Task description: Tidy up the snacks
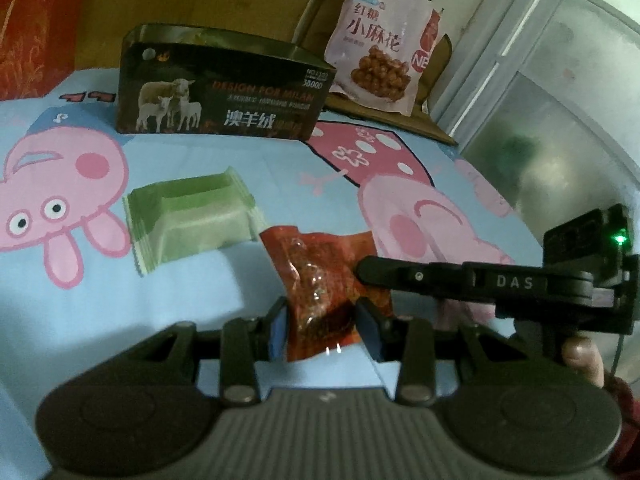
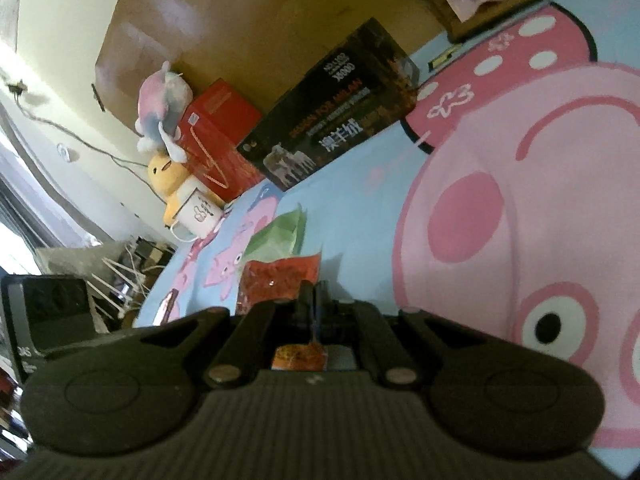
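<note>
A red see-through snack packet (image 1: 316,272) sits low over the blue cartoon-pig sheet (image 1: 240,160), and my left gripper (image 1: 322,320) is shut on its near end, a pad on each side. My right gripper (image 1: 360,271) comes in from the right, jaws together on the packet's right edge. In the right wrist view that gripper (image 2: 312,292) is shut, with the red packet (image 2: 276,280) showing beyond and beneath its fingers. A green wrapped snack (image 1: 192,220) lies on the sheet just left of the packet. It appears again as the green snack (image 2: 276,236) beyond the red one.
A dark open box (image 1: 224,92) with sheep pictures stands at the back of the sheet. A pink snack bag (image 1: 384,40) leans behind it on the right. A red box (image 2: 216,136), plush toys (image 2: 160,96) and a white mug (image 2: 200,212) crowd the far left. A thumb (image 1: 580,360) holds the right gripper.
</note>
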Demonstrator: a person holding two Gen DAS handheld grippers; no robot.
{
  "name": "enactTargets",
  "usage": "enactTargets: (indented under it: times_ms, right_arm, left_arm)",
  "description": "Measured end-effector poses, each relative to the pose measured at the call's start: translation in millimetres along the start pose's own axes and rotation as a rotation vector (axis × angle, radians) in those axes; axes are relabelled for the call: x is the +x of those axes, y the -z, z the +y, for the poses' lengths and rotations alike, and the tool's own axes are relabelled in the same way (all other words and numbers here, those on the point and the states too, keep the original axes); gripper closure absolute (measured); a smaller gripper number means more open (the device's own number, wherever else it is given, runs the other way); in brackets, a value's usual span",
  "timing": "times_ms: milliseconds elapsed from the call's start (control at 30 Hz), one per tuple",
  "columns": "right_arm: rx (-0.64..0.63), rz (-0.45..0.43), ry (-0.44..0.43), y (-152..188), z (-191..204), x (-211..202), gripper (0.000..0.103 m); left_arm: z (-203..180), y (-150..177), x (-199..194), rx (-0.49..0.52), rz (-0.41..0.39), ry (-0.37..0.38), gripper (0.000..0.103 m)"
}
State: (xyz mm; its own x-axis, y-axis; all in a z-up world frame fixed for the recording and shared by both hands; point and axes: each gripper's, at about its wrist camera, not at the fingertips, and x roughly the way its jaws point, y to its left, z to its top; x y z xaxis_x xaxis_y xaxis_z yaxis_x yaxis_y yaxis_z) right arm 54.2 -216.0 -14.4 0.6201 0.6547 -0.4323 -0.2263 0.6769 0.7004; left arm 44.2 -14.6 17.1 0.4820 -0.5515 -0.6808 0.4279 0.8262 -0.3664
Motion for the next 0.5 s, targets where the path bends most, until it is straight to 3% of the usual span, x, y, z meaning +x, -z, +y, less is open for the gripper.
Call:
enactTargets:
  times_ms: [500]
  right_arm:
    - [-0.052, 0.01, 0.053, 0.8, 4.2, 4.2, 0.098]
  left_arm:
    - [-0.8, 0.2, -0.9, 0.004, -0.011, -0.018, 0.068]
